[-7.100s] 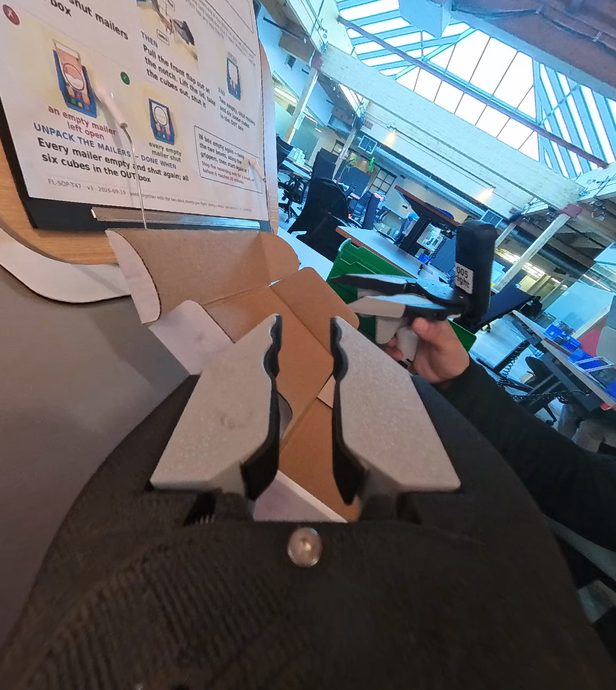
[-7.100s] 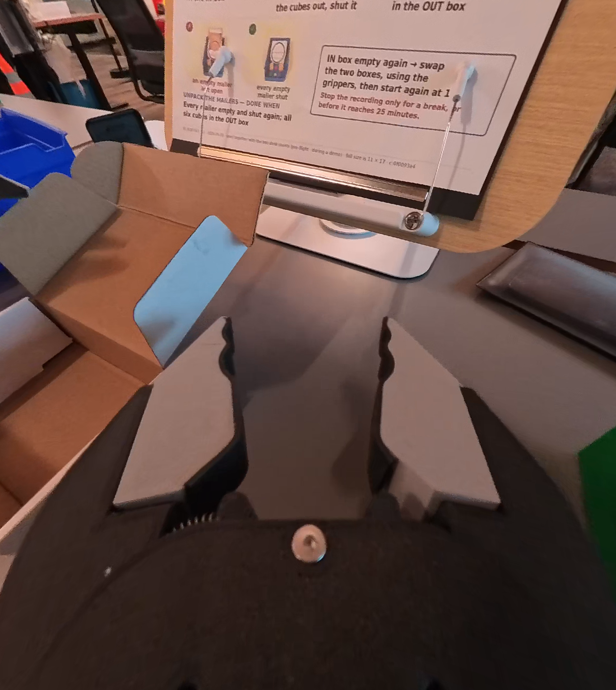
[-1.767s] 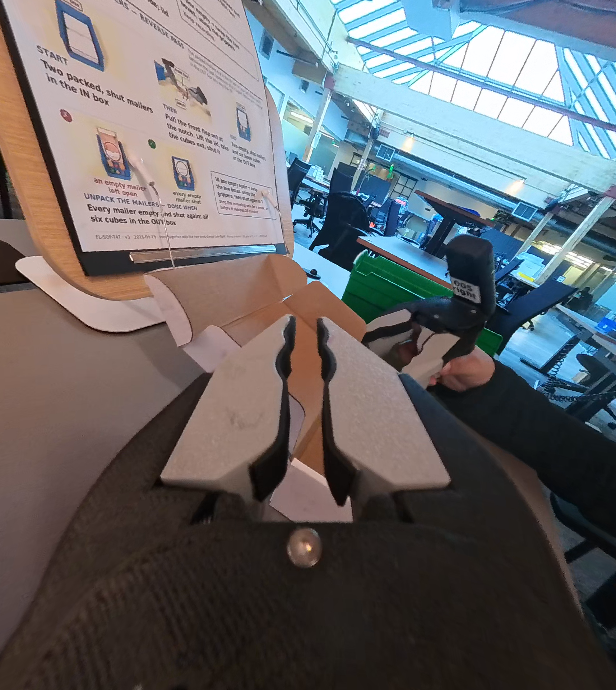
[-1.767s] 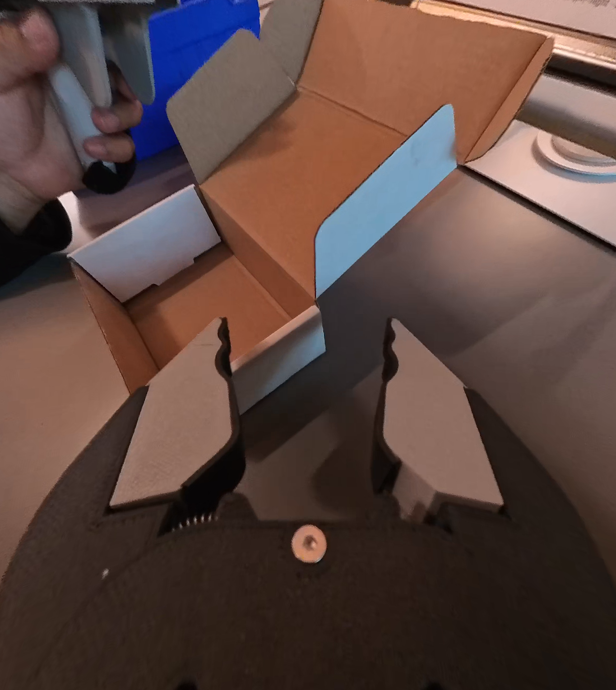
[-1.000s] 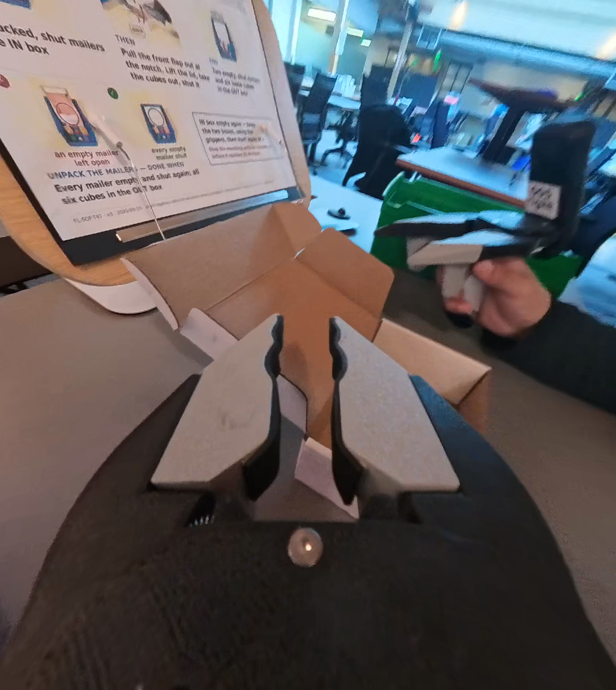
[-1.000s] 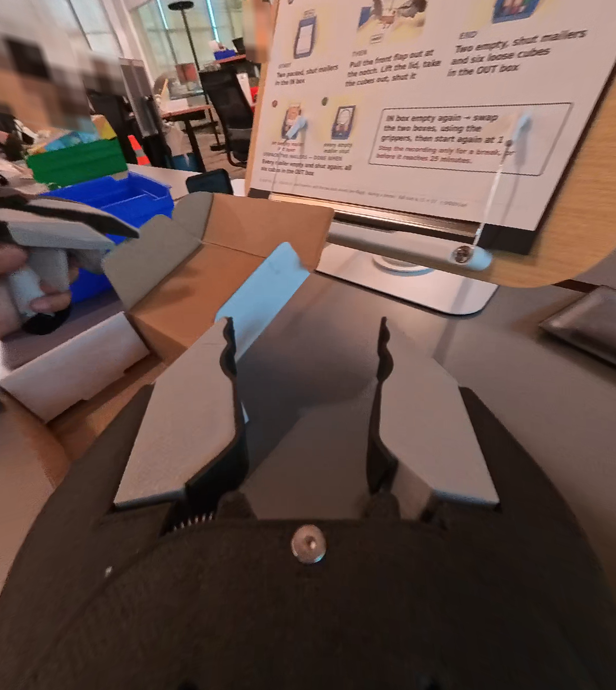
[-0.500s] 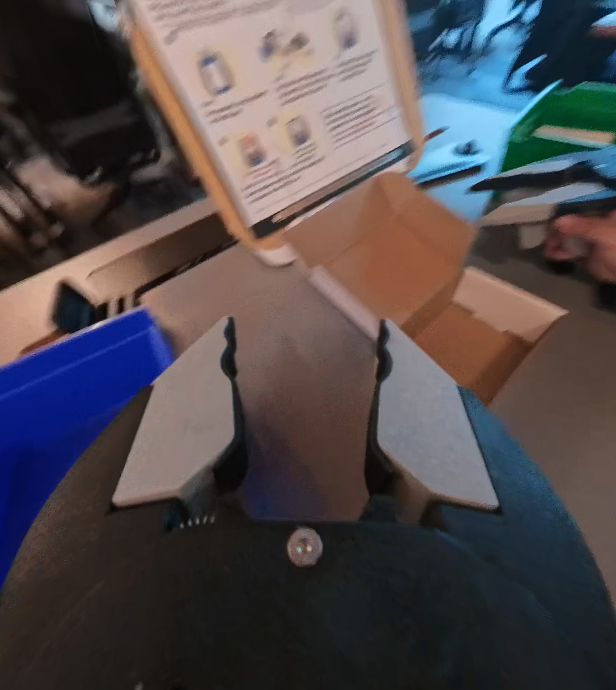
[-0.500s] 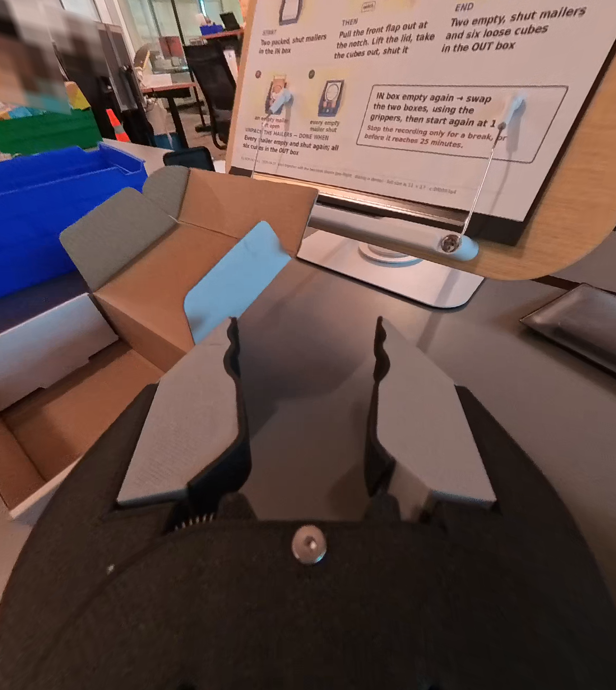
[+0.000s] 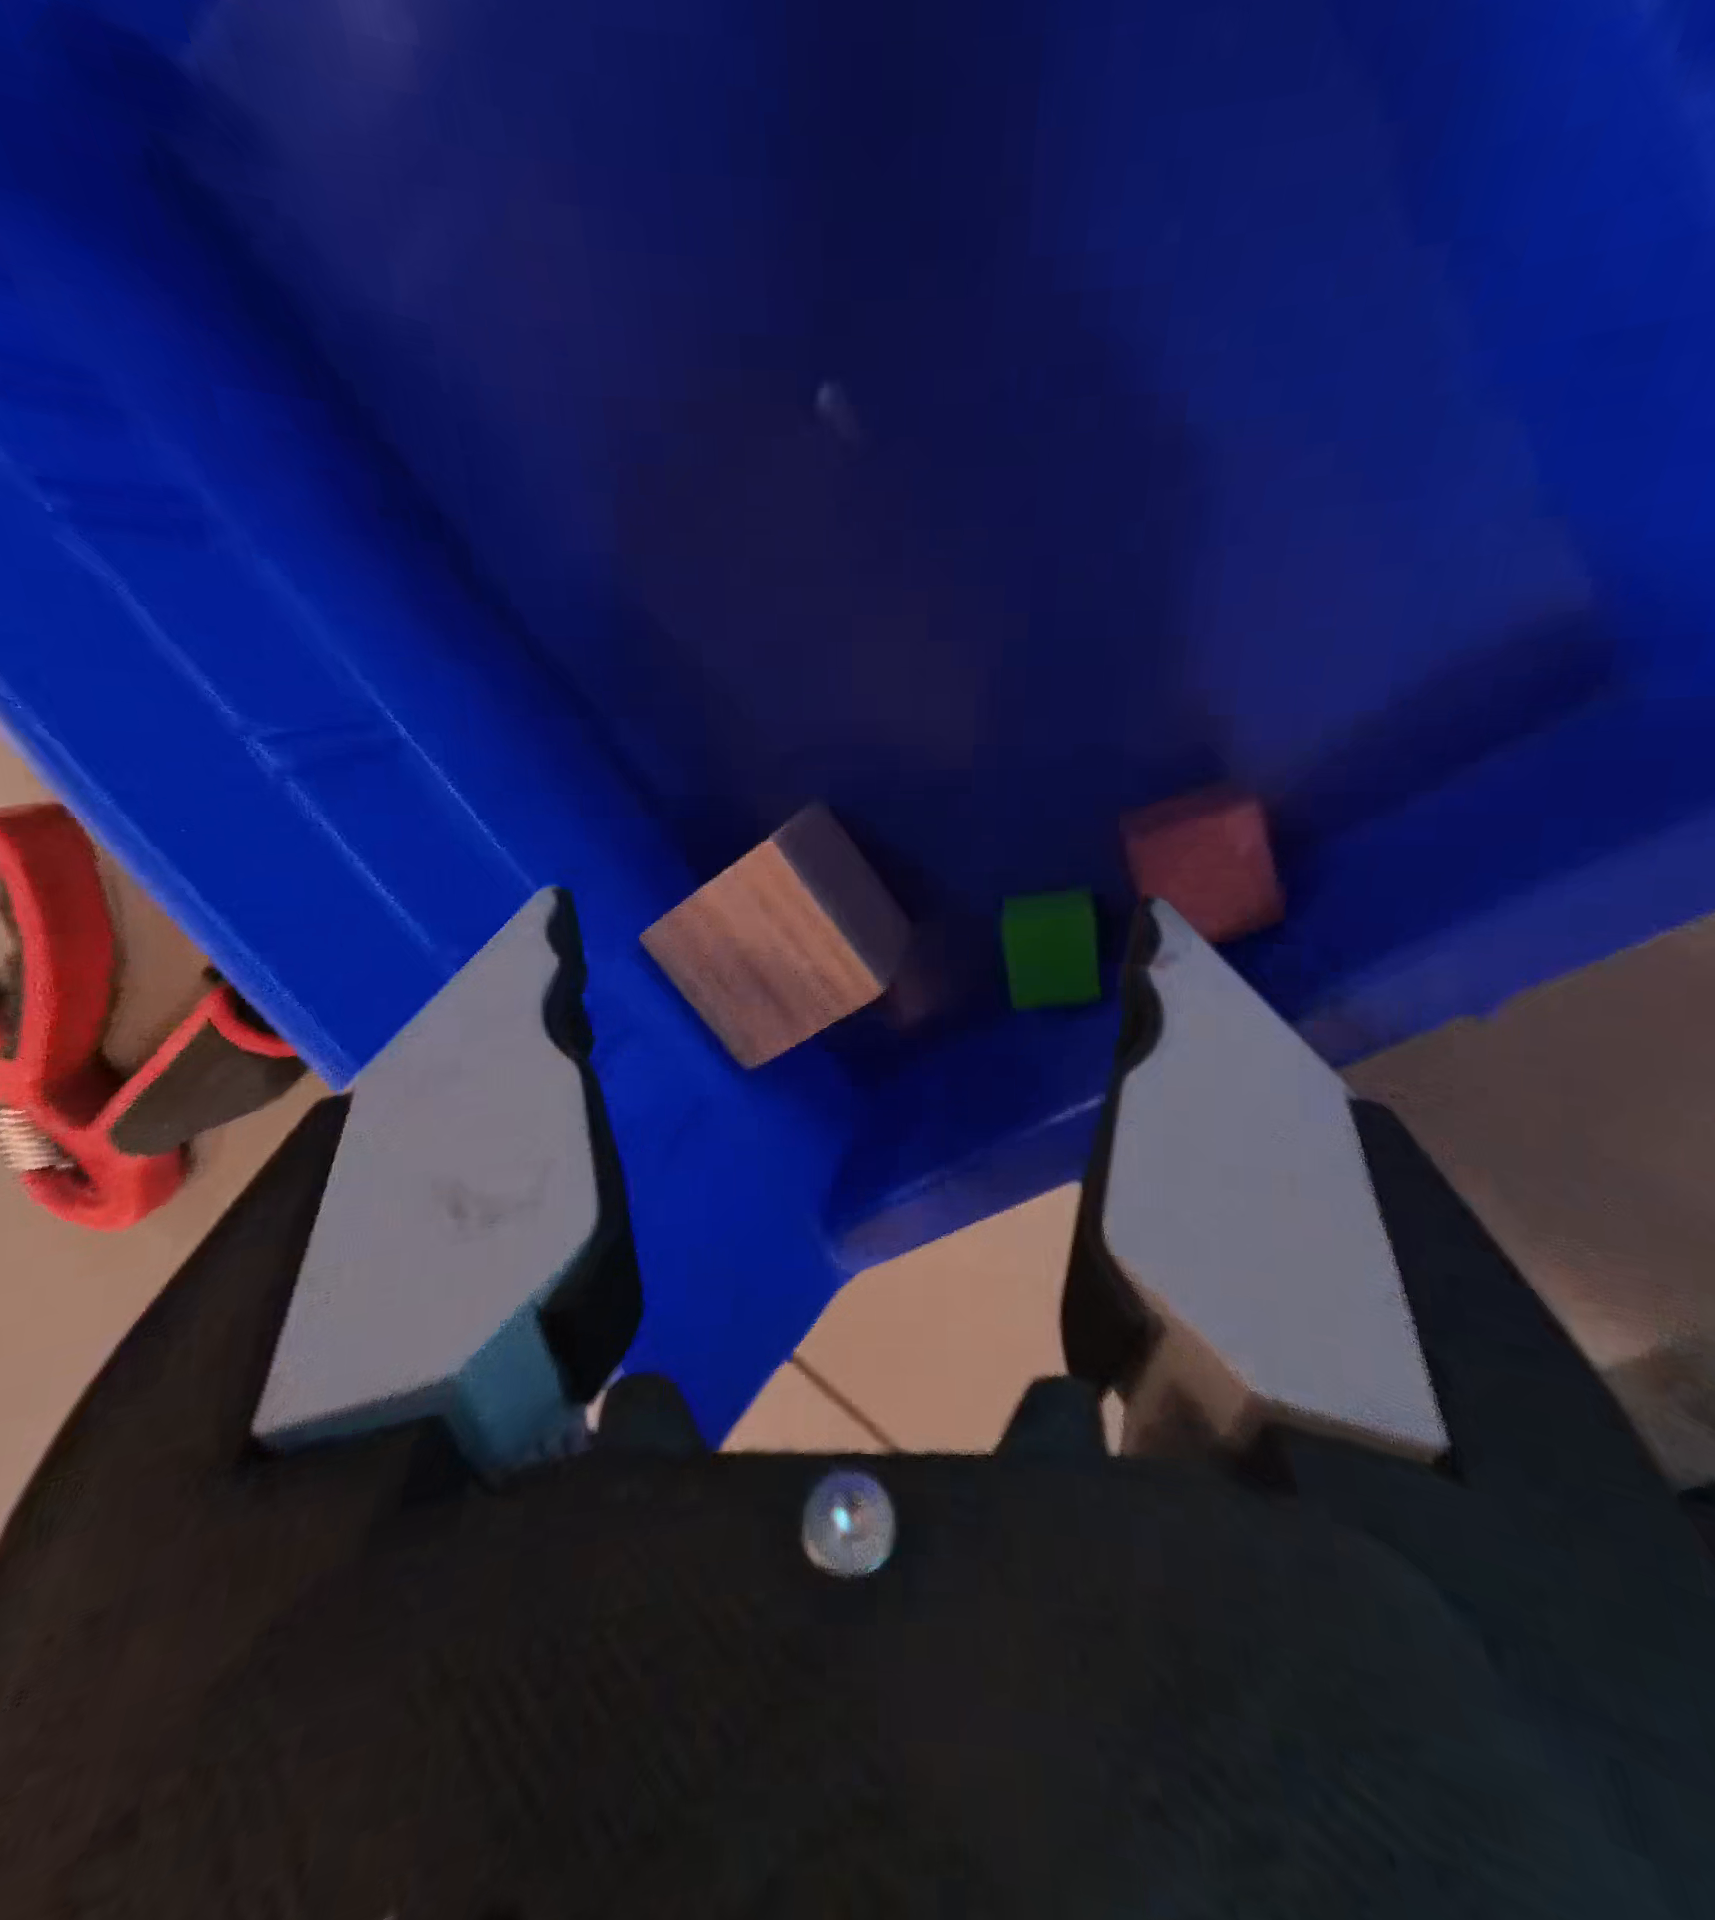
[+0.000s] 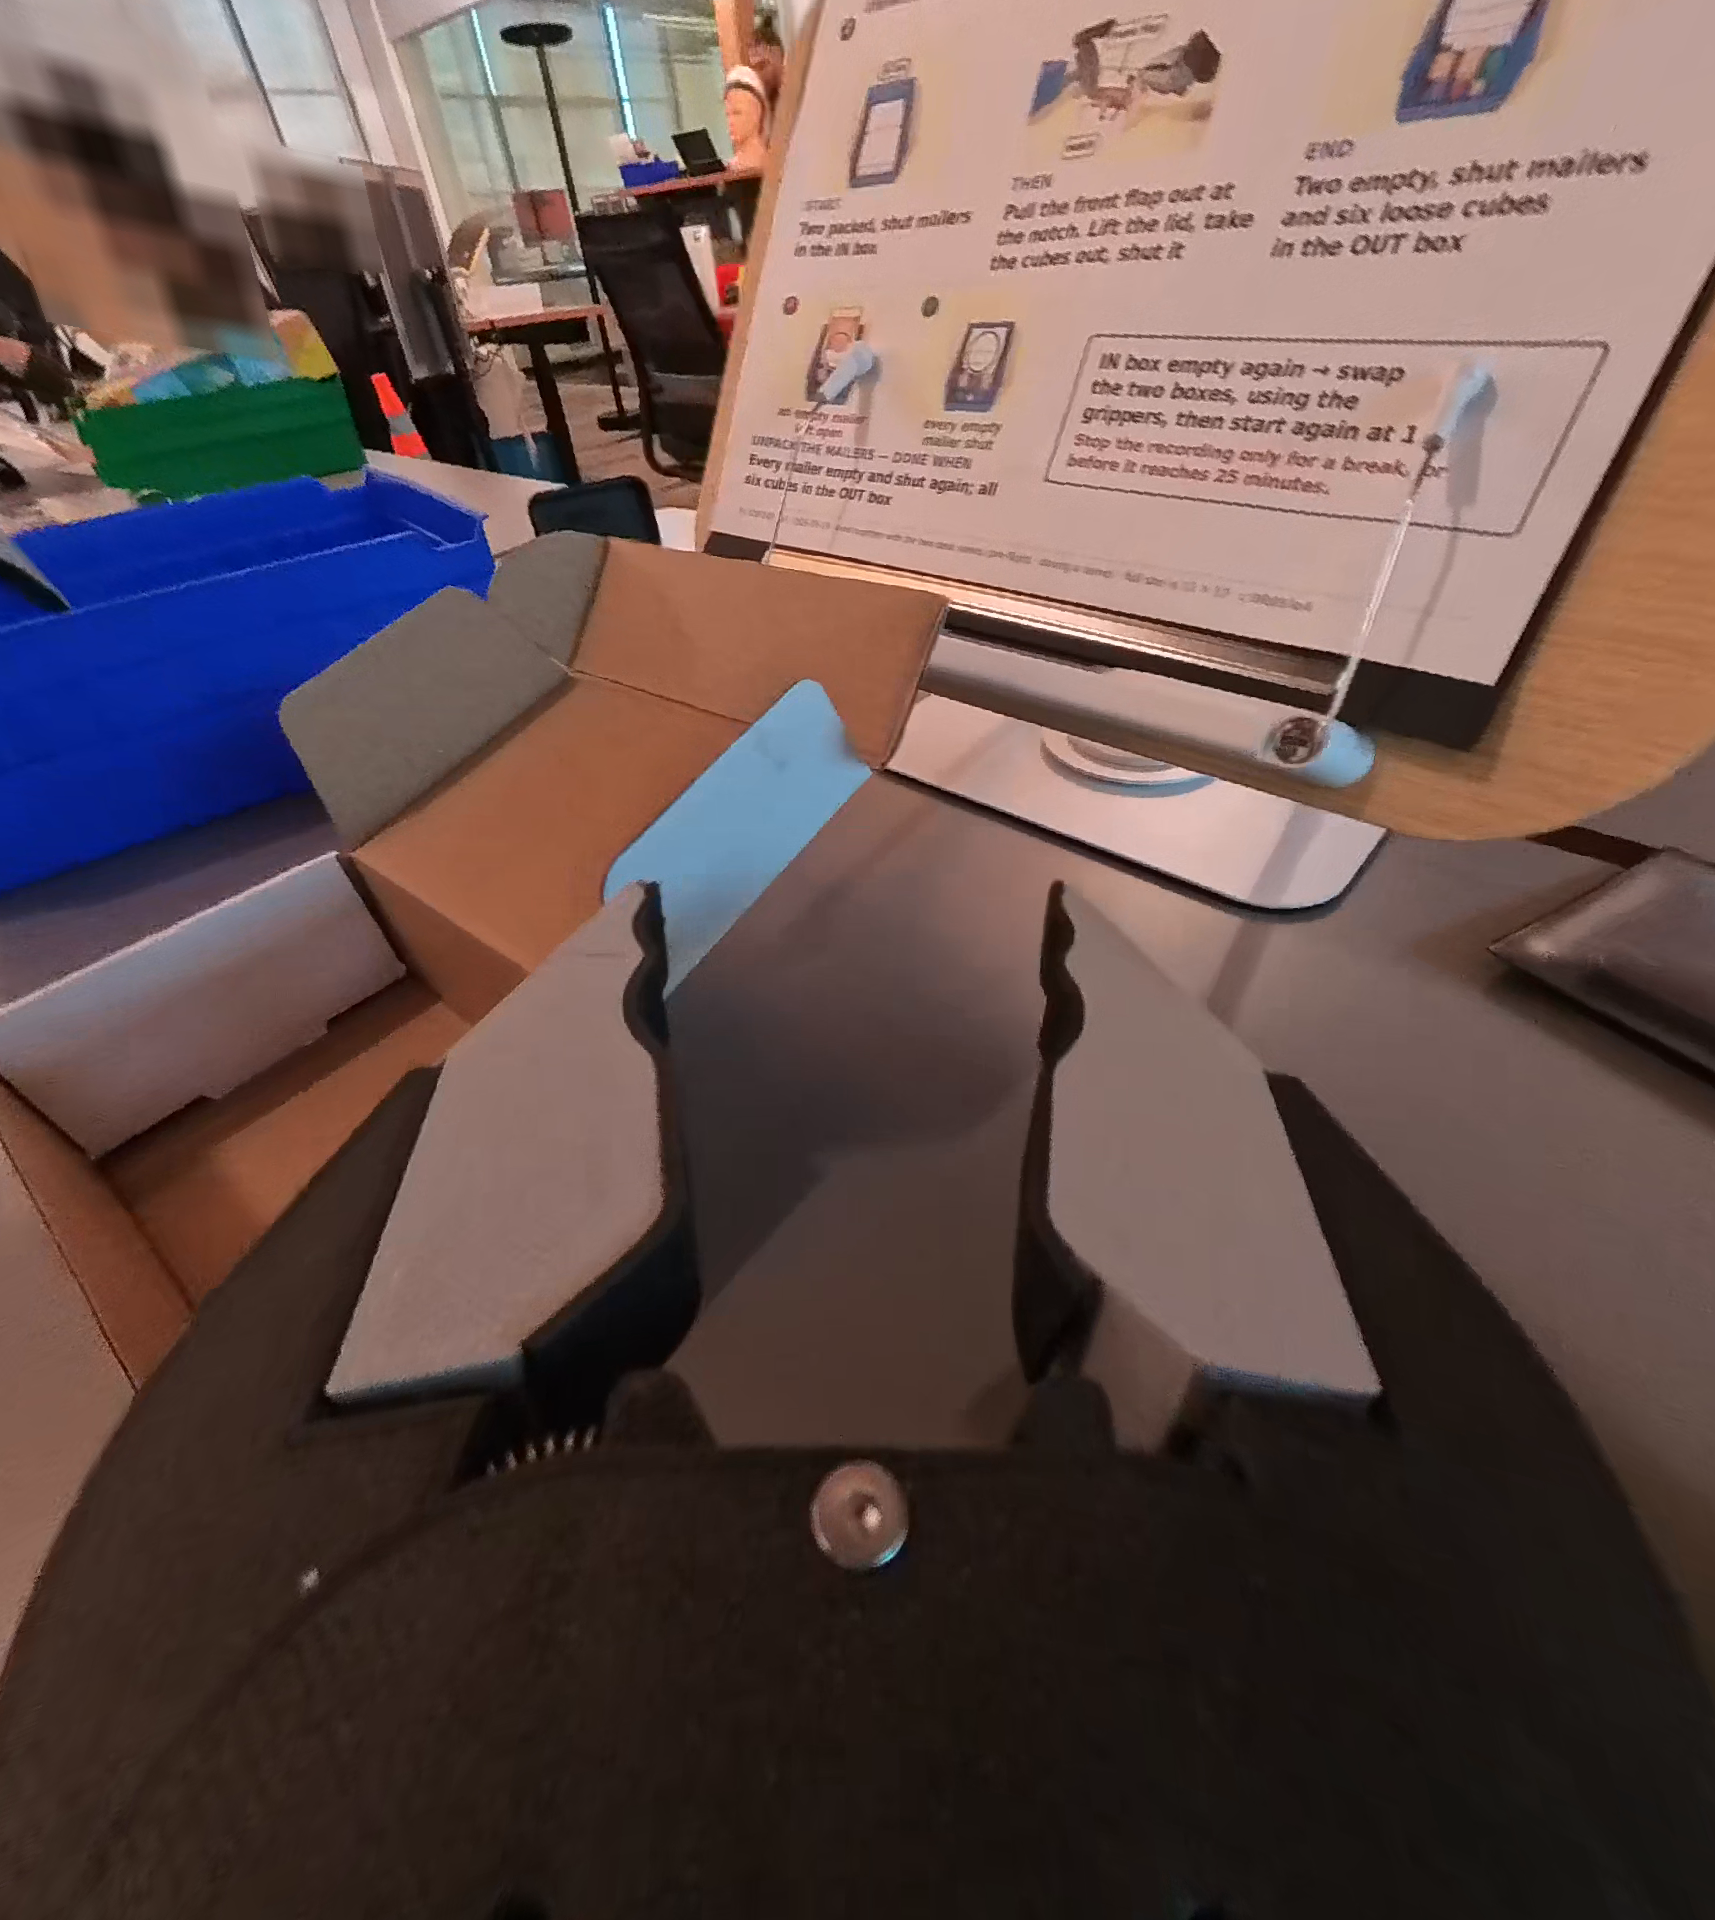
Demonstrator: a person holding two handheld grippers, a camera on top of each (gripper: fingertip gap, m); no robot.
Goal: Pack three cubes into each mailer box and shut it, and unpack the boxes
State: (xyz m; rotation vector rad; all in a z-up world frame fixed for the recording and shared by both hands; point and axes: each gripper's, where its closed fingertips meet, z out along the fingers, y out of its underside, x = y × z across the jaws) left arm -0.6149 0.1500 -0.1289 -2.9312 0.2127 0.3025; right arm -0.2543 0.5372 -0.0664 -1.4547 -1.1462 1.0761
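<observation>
While agape, left hand-held gripper (image 9: 848,914) frames wooden cube (image 9: 775,935).

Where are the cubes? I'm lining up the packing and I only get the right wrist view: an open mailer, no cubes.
Observer: In the blue bin; the left tongs hang open over its corner.
Operator: How many?
Observer: Three show: a wooden cube, a small green cube, a reddish cube.
Operator: Anything gripped?
Observer: No, all three lie loose on the bin floor.
</observation>
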